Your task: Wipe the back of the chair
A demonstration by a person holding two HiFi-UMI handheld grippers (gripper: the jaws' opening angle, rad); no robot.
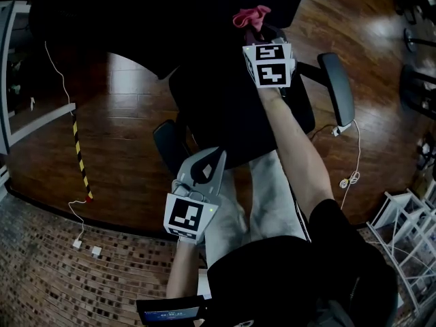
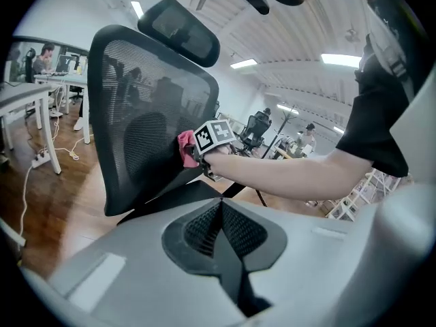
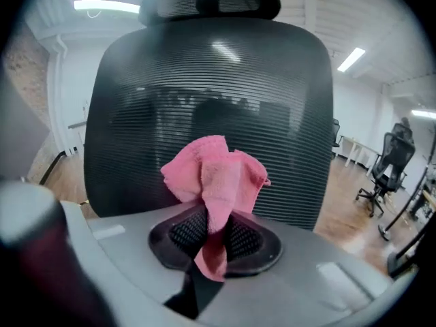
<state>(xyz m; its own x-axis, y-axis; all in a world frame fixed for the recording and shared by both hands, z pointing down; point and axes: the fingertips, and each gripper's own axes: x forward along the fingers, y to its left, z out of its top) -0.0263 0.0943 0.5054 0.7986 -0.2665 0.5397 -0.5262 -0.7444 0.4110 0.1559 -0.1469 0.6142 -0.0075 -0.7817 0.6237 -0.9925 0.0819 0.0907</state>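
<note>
The black mesh chair back (image 3: 211, 107) with its headrest (image 3: 204, 2) fills the right gripper view. In the left gripper view the chair back (image 2: 136, 121) shows from the side. My right gripper (image 3: 214, 216) is shut on a pink cloth (image 3: 214, 176), which bunches up in front of the lower middle of the mesh. From the side, the cloth (image 2: 186, 148) rests against the mesh. In the head view the right gripper (image 1: 255, 34) reaches forward with the cloth (image 1: 251, 16) at its tip. My left gripper (image 1: 208, 169) hangs back near the seat, shut and empty.
Two armrests (image 1: 338, 87) (image 1: 169, 142) stick out on either side of the seat. A white cable (image 1: 351, 176) and a yellow-black strip (image 1: 80, 155) lie on the wood floor. A white rack (image 1: 409, 230) stands at the right. Desks (image 2: 27, 94) and another office chair (image 3: 381, 169) stand further off.
</note>
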